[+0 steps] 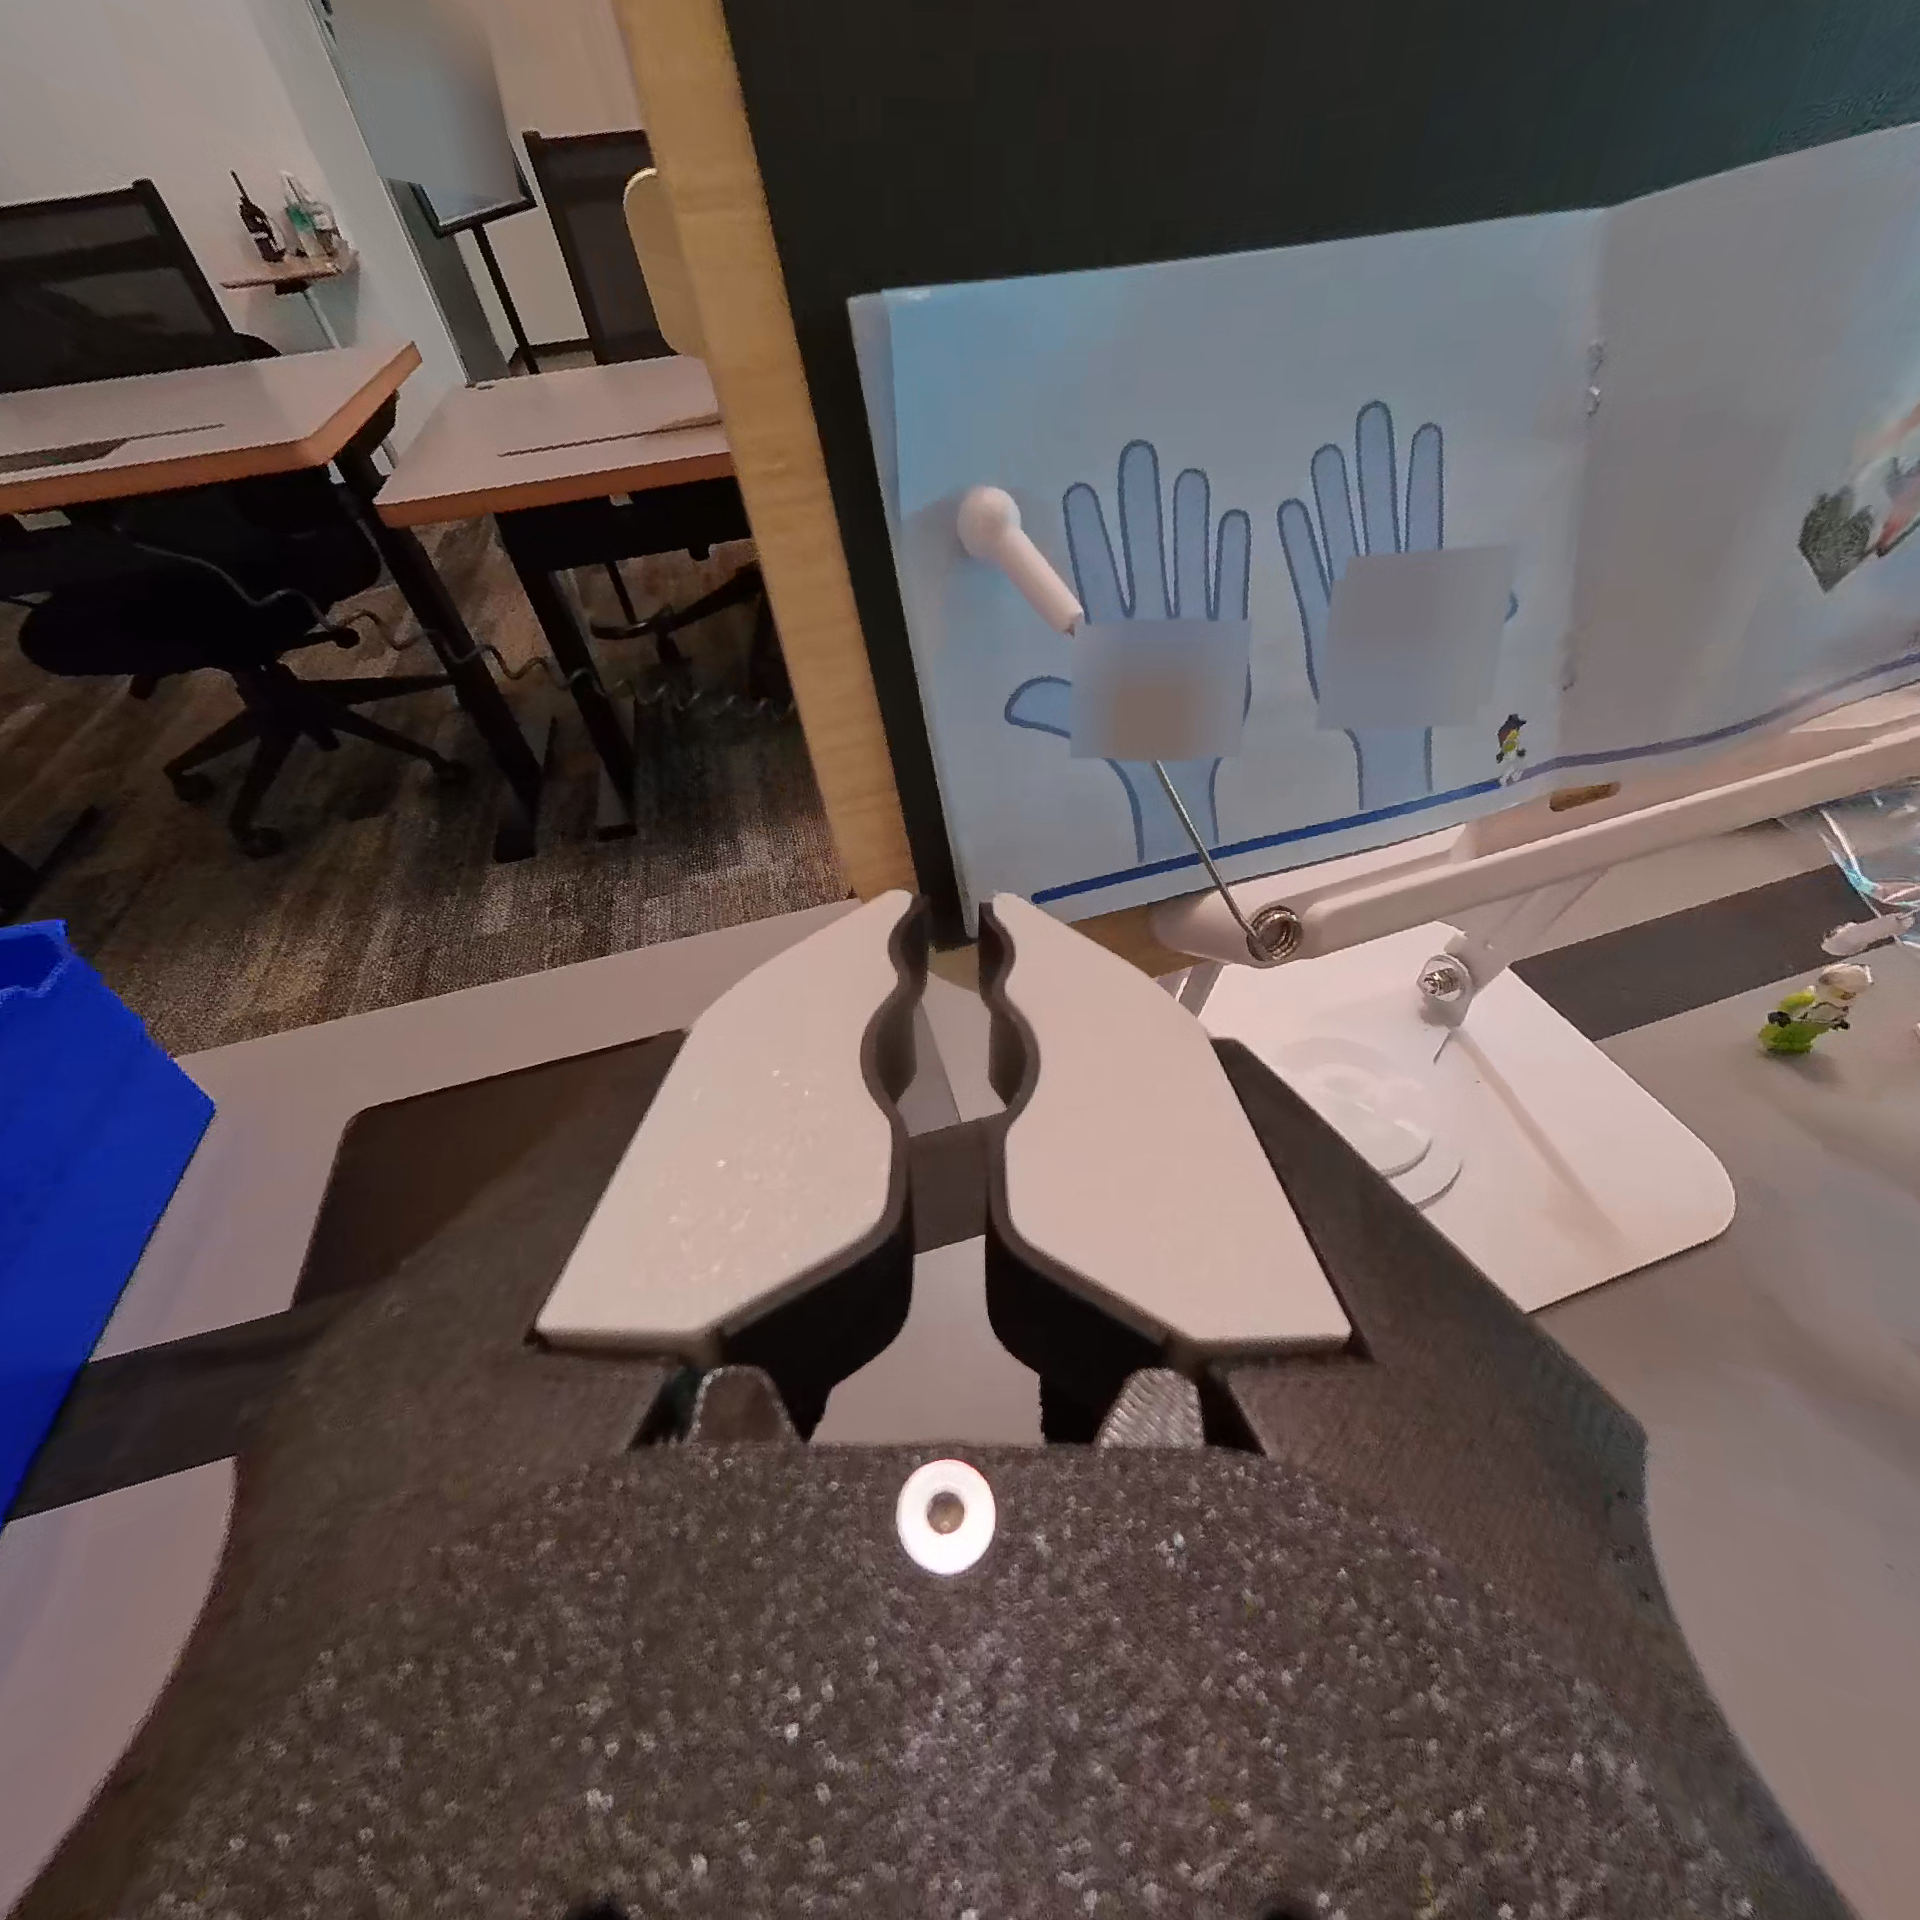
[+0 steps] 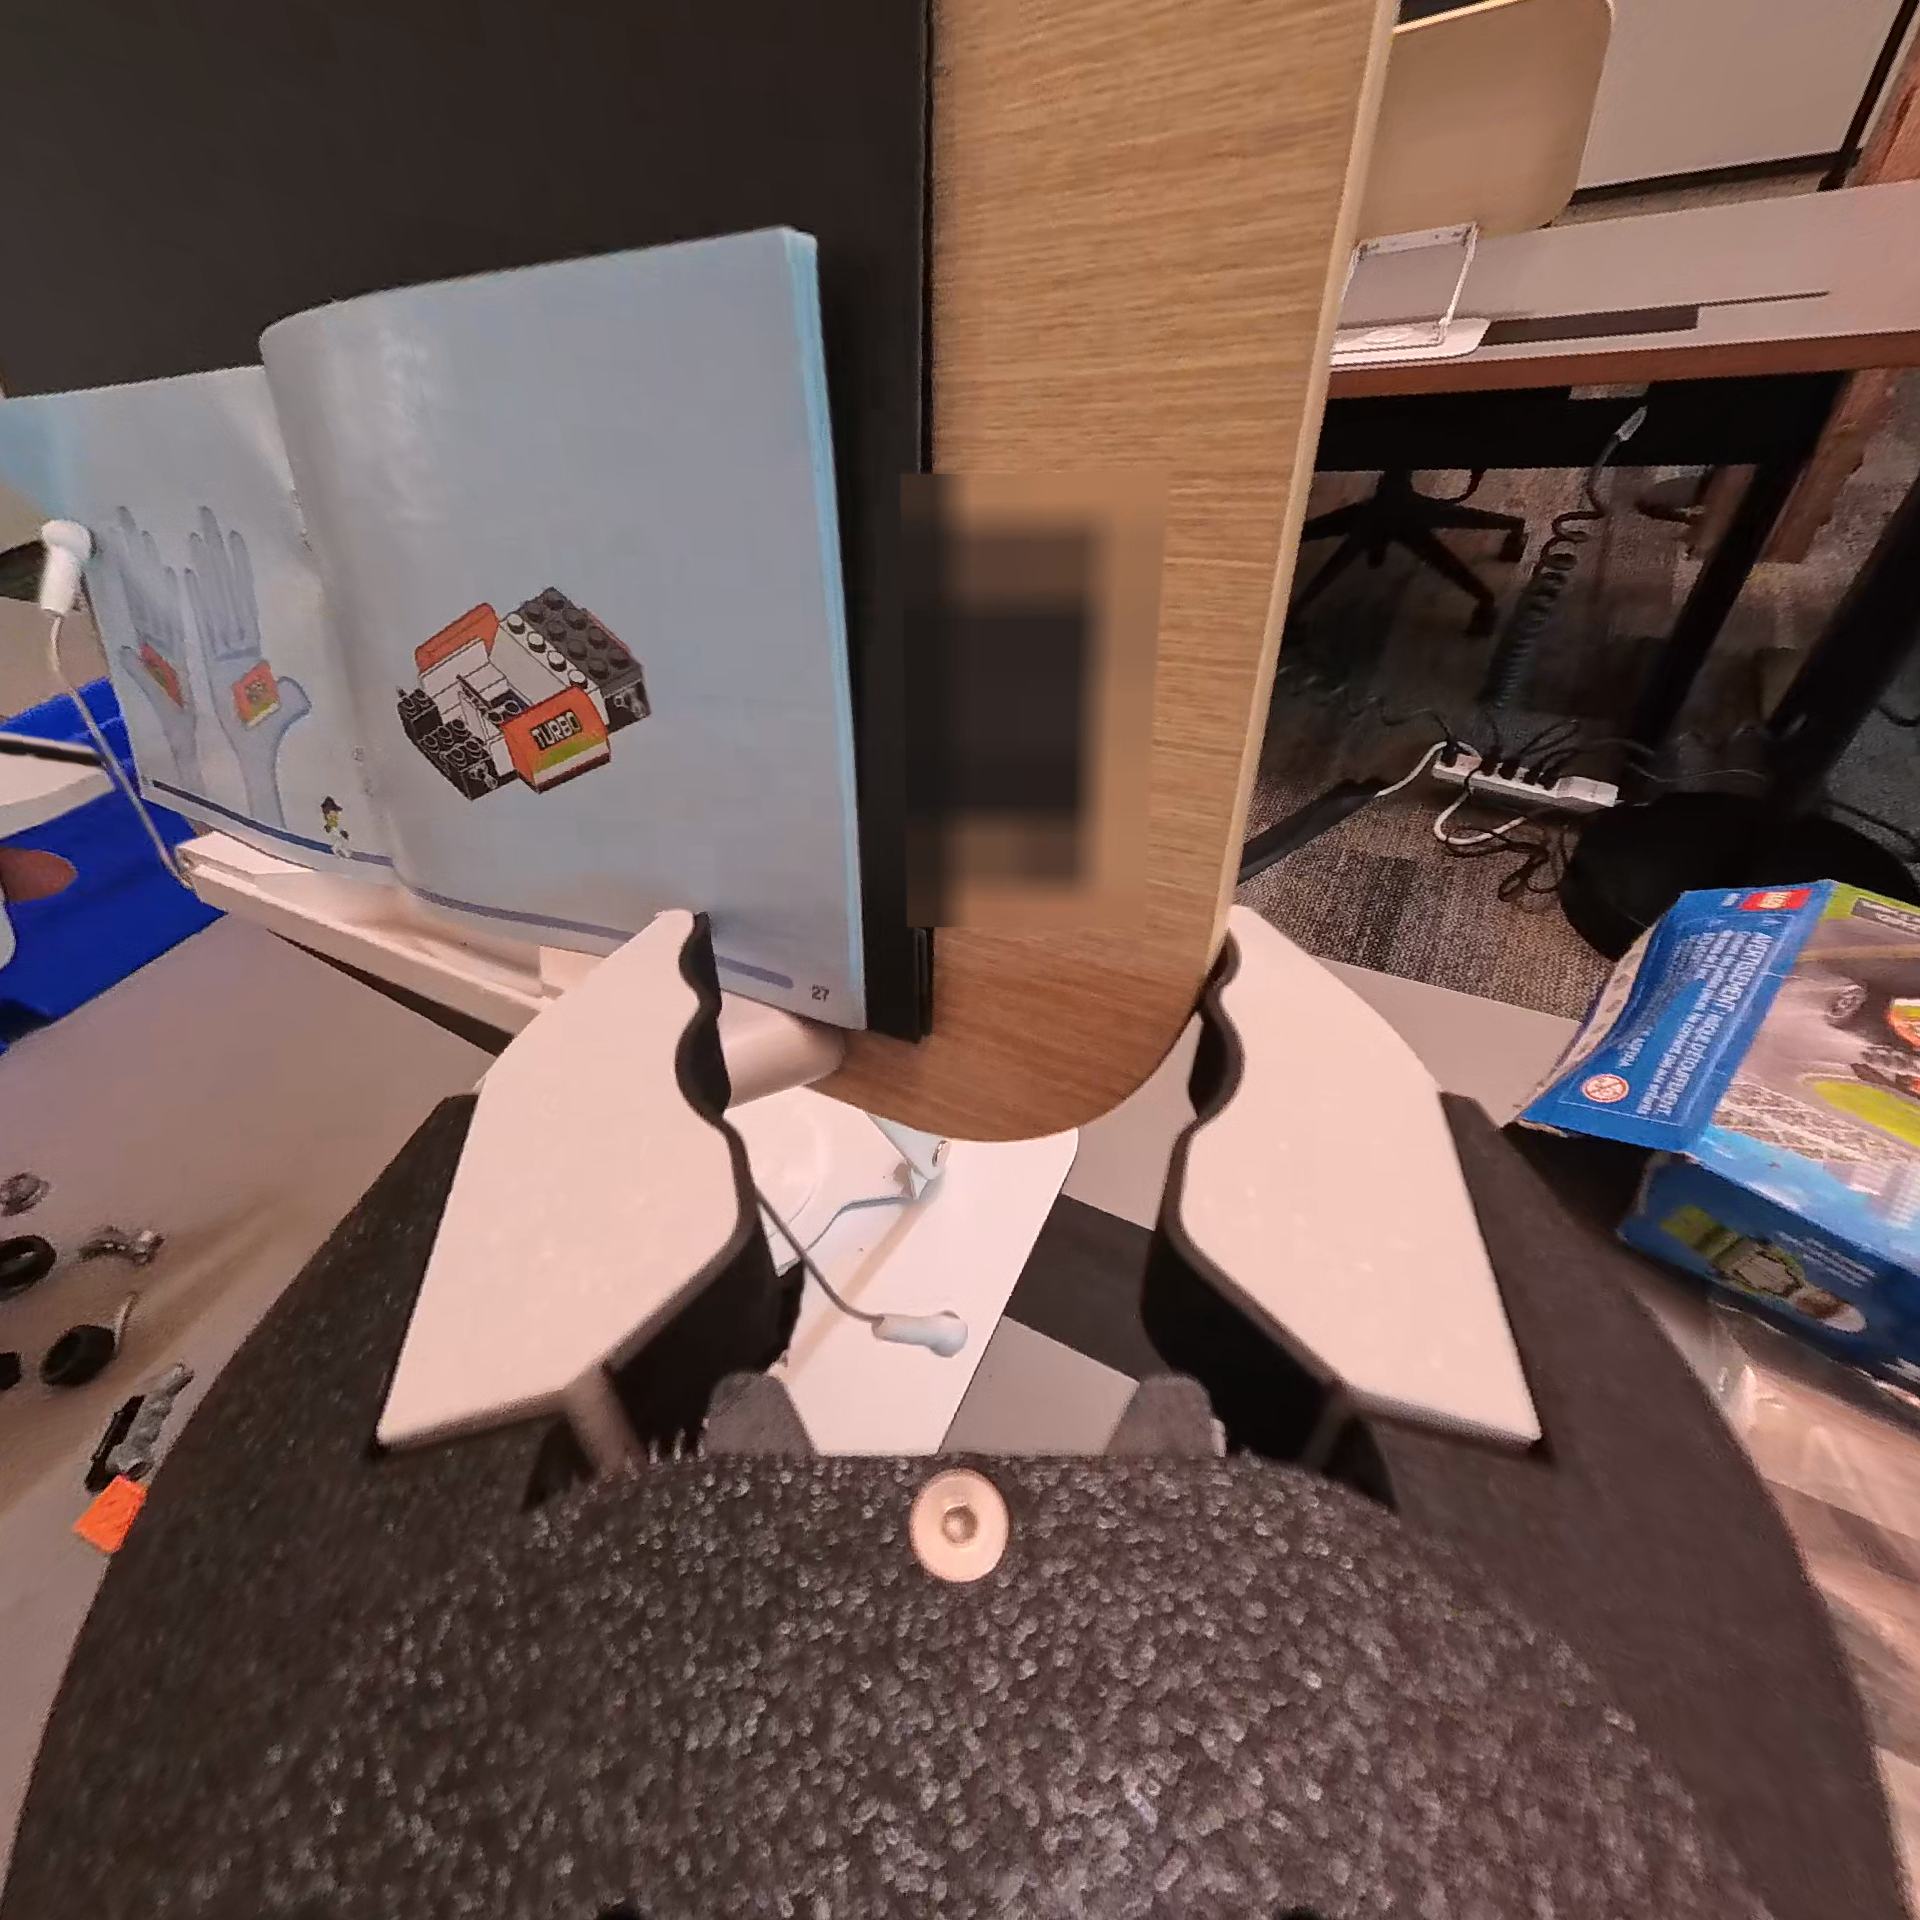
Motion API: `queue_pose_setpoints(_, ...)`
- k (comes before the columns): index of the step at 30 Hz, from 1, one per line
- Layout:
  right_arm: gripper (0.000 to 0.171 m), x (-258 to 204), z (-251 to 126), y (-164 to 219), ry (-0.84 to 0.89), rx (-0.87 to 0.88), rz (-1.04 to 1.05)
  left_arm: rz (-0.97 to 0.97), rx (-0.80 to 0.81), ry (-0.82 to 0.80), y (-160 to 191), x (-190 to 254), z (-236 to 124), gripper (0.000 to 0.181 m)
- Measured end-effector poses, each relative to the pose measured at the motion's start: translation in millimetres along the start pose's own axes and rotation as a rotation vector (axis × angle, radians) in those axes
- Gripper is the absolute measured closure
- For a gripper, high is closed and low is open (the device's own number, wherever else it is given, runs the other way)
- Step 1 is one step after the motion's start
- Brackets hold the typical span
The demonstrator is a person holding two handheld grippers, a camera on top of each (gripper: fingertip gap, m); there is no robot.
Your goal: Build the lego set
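Both wrist views, instruction-reading stage. I hold the left gripper [image 1: 948, 925] with its jaws nearly together, a narrow slit between them and nothing in it; the right gripper [image 2: 956, 966] stands wide open and empty. Ahead of both sets of jaws the open instruction booklet [image 2: 582, 582] rests on a white book stand [image 1: 1507, 1164], its page showing a part-built vehicle in black, white and orange. I judge the step in hand to be consulting that page, no piece being held.

The task's pieces lie off to the sides: a minifigure [image 1: 1808, 1008] to the right of the left jaws, and loose small parts [image 2: 73, 1309], black rings, grey bits and an orange tile [image 2: 109, 1512], to the left of the right jaws. The torn set box [image 2: 1766, 1122] lies to their right.

The next move, as I judge it, calls for swinging the right gripper down and left to the loose parts, and opening the left.

Edges: a wooden partition [image 2: 1122, 520] rises directly ahead, with the table edge under it; a blue bin [image 1: 73, 1195] stands left of the left jaws. Open tabletop remains below and between.
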State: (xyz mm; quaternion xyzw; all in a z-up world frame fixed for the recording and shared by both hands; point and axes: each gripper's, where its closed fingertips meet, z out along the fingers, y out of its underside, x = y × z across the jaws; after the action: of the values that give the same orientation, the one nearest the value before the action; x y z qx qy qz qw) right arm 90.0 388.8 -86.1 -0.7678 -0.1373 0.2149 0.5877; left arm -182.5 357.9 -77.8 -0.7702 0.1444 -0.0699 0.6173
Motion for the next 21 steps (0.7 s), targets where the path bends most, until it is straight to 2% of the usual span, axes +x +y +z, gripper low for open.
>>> queue_pose_setpoints(4,0.079,1.1,-15.3,1.1,0.052,0.006,-0.048,-0.002,0.027,-0.002,-3.3,1.9,-8.8,0.172)
queue_pose_setpoints(7,0.077,-0.6,-40.5,-6.5,0.146,0.053,-0.144,0.016,0.059,-0.005,-5.6,8.7,-20.9,0.172)
queue_pose_setpoints(12,0.081,-41.3,-82.3,-21.1,0.180,0.144,-0.252,0.013,0.102,0.029,-7.4,33.7,-40.6,0.172)
queue_pose_setpoints(16,0.093,-86.4,-105.5,-22.5,0.174,0.191,-0.297,0.014,0.127,0.057,-8.4,58.4,-51.4,0.173)
queue_pose_setpoints(21,0.117,-147.3,-116.8,-17.8,0.118,0.262,-0.362,0.062,0.153,0.066,-9.9,88.9,-50.0,0.175)
